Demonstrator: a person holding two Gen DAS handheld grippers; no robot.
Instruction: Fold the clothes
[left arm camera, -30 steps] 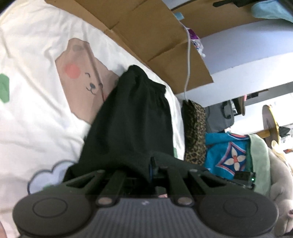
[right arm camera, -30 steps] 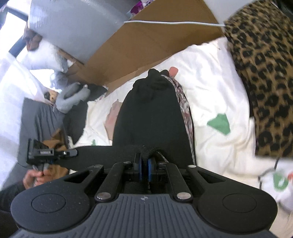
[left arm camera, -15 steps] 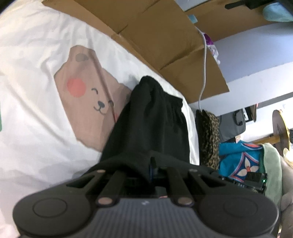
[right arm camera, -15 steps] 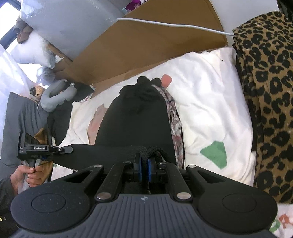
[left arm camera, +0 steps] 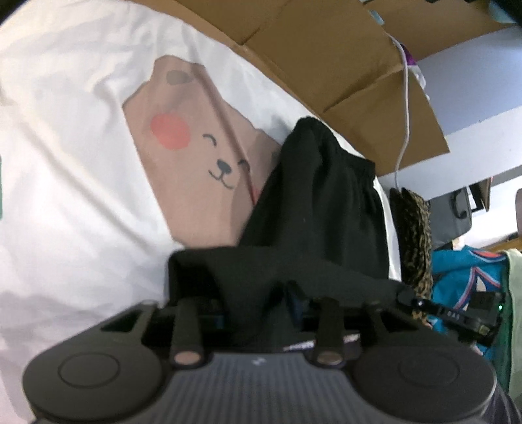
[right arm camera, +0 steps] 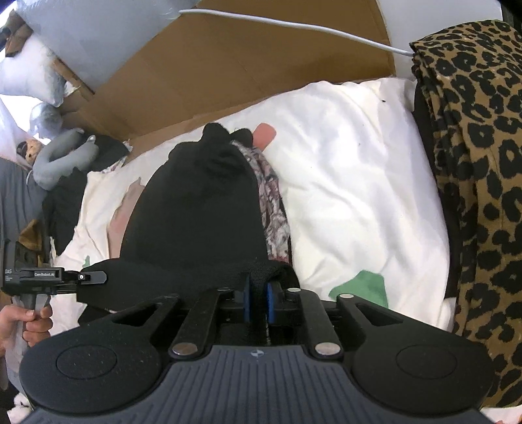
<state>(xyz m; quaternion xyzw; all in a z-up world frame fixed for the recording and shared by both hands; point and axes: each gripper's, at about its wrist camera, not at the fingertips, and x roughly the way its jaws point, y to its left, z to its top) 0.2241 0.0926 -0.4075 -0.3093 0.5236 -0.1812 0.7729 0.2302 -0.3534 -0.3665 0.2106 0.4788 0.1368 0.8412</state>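
A black garment [left arm camera: 313,208] lies lengthwise on the white bear-print bedsheet [left arm camera: 81,195], its gathered waistband at the far end. Its near edge is lifted and stretched between both grippers. My left gripper [left arm camera: 261,293] is mostly covered by the cloth and looks wider than before, so its state is unclear. My right gripper [right arm camera: 256,293] is shut on the other corner of the black garment [right arm camera: 195,212], blue pads pressed on the fabric. The left gripper also shows in the right wrist view [right arm camera: 81,277], at the garment's left corner.
A patterned floral garment [right arm camera: 274,208] lies under the black one's right side. A leopard-print cloth [right arm camera: 473,163] lies at the right of the bed. Brown cardboard [left arm camera: 326,49] and a white cable [right arm camera: 293,26] line the far edge. Blue and green clothes [left arm camera: 463,277] are piled beside the bed.
Both grippers have carried the garment's near edge forward toward the waistband. The left gripper's fingers look wider apart now, with cloth draped over them.
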